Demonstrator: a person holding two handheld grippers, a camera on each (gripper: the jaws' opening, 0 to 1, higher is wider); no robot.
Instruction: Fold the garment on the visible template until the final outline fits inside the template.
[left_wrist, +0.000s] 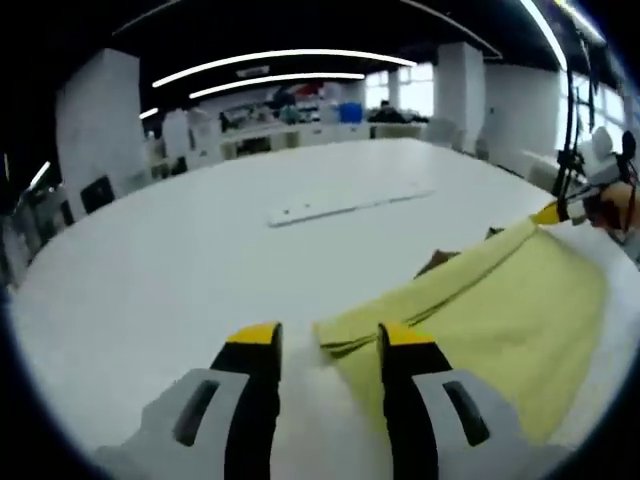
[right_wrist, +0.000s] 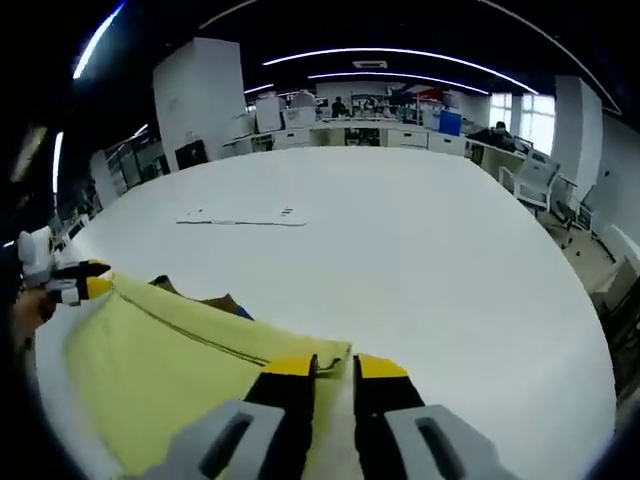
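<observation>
A wide white worktop (left_wrist: 200, 250) is carrying a yellow garment (left_wrist: 500, 310) near its edge and a flat white strip (left_wrist: 345, 207) lying farther in.

My left claw (left_wrist: 328, 345): two black jaws with yellow tips, each on a light grey moulded housing with a dark oval slot. My right claw (right_wrist: 333, 375): same build, black jaws, yellow tips, grey housings with slots. Seen from across, each shows a yellow tip on white-grey body.
</observation>
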